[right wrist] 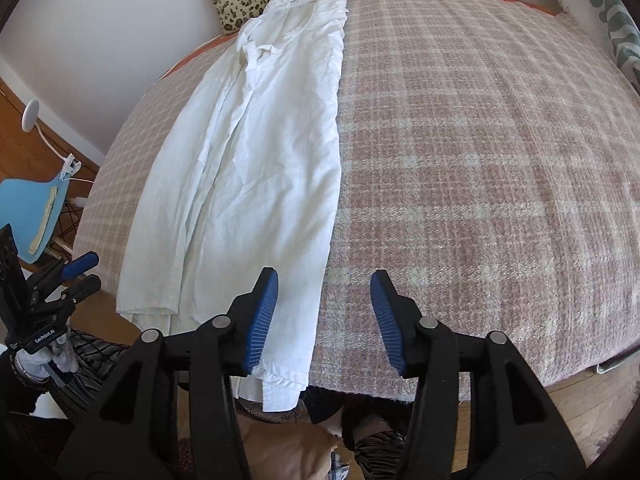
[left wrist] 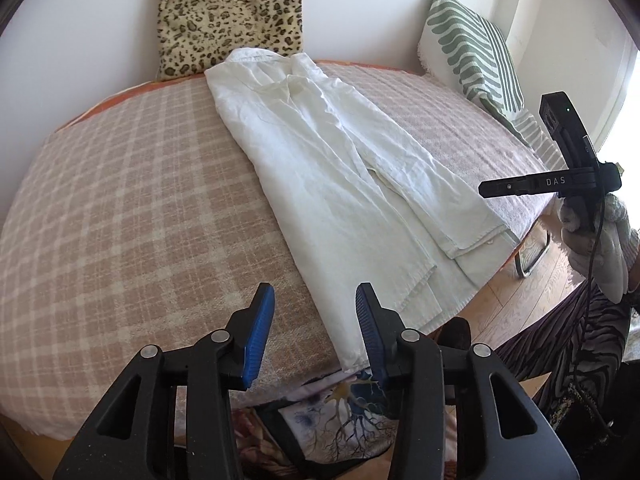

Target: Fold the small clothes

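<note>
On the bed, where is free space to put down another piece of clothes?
The checked blanket is bare from the white shirt to the striped pillow. A second patch lies on the shirt's other side, below the leopard cushion. The middle strip is taken by the shirt.

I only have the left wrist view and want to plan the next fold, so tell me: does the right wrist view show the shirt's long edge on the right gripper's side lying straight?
Observer: Yes. The white shirt lies as a long narrow strip, and that edge runs straight down the plaid blanket.
Operator: Is anything between the right gripper's pads?
Observer: No. The right gripper is open over bare blanket; its one pad overlaps the shirt's hem in the picture.
Operator: Anything past the bed on the left gripper's side?
Observer: A light blue chair stands on the wooden floor there.
</note>
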